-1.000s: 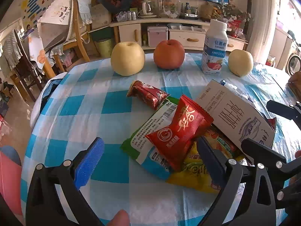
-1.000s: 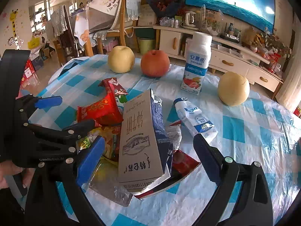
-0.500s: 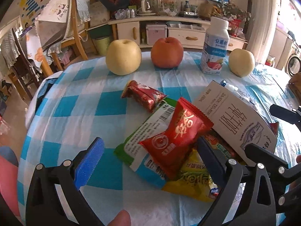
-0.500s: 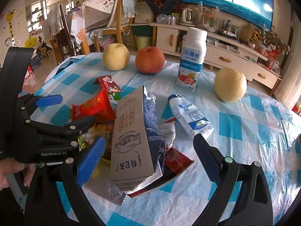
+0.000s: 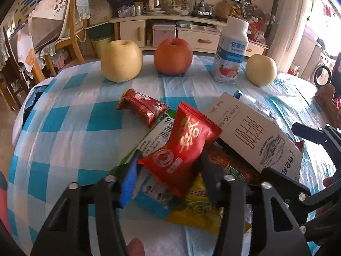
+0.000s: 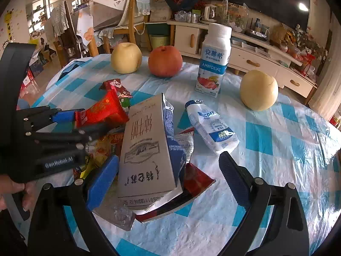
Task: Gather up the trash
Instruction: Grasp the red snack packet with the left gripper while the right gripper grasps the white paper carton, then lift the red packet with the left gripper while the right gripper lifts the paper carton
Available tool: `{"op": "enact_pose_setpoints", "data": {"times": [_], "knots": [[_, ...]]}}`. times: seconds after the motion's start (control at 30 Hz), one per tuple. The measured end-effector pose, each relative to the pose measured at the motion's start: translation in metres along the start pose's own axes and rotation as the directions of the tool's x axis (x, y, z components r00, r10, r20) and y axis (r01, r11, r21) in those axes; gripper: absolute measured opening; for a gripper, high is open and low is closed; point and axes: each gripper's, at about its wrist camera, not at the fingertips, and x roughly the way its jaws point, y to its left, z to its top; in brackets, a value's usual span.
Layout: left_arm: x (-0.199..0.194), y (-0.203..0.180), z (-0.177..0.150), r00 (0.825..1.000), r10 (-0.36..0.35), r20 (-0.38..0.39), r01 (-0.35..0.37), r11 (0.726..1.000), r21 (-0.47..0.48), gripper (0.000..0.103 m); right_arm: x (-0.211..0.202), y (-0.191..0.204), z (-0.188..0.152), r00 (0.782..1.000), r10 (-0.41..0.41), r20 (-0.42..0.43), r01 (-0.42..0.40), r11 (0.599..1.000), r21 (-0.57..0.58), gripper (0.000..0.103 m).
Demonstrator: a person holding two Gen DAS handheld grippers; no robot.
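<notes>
A heap of trash lies on the blue-checked tablecloth (image 5: 64, 128). On top sits a red snack packet (image 5: 183, 140) (image 6: 102, 108). My left gripper (image 5: 170, 155) (image 6: 87, 121) straddles it; its jaws are closing and the pads touch both sides of the packet. A grey-and-blue milk carton (image 6: 147, 149) (image 5: 255, 136) lies flat beside it, between the wide-apart fingers of my open right gripper (image 6: 168, 157). Under these are a green-white wrapper (image 5: 153, 136), a yellow wrapper (image 5: 198, 211) and a dark red bar wrapper (image 5: 142, 106). A crumpled white pouch (image 6: 213, 128) lies to the right.
Along the far edge stand a yellow pear (image 5: 121, 60), a red apple (image 5: 173, 55), an upright yogurt bottle (image 5: 231, 49) and a second pear (image 5: 261, 69). Wooden chairs (image 5: 70, 32) and a low cabinet (image 5: 170, 29) stand beyond the table. A hand (image 6: 12, 192) holds the left gripper.
The left gripper's jaws have come together from wide apart onto the red snack packet. Both views have tipped slightly toward the heap. The right gripper's jaws stay as wide as before.
</notes>
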Motion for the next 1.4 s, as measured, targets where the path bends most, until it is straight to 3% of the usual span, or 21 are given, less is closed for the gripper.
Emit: {"op": "enact_pose_setpoints", "data": {"times": [0.53, 1.13, 1.27, 1.3, 1.33, 1.4], "knots": [[-0.014, 0.002, 0.0, 0.999, 0.011, 0.044, -0.012, 1.0, 0.012, 0.046, 0.003, 0.002, 0.006, 1.0, 0.01, 0.006, -0.01, 0.999, -0.03, 0.095], [-0.032, 0.011, 0.003, 0.996, 0.026, 0.083, -0.025, 1.0, -0.017, 0.046, 0.025, 0.022, 0.008, 0.99, -0.143, 0.014, 0.143, 0.967, -0.212, 0.095], [-0.033, 0.012, 0.003, 0.996, 0.031, 0.086, -0.03, 0.999, -0.017, 0.046, 0.028, 0.014, 0.009, 0.994, -0.11, -0.001, 0.108, 0.98, -0.17, 0.094], [-0.033, 0.012, 0.003, 0.996, 0.029, 0.085, -0.028, 0.999, -0.017, 0.046, 0.028, 0.012, 0.009, 0.995, -0.096, -0.004, 0.094, 0.983, -0.156, 0.088], [-0.033, 0.012, 0.003, 0.996, 0.029, 0.084, -0.028, 0.999, -0.016, 0.046, 0.028, 0.012, 0.01, 0.996, -0.094, -0.012, 0.091, 0.984, -0.152, 0.073], [-0.034, 0.012, 0.003, 0.996, 0.031, 0.086, -0.03, 0.999, -0.014, 0.046, 0.028, 0.013, 0.01, 0.995, -0.095, -0.014, 0.092, 0.985, -0.147, 0.065]]}}
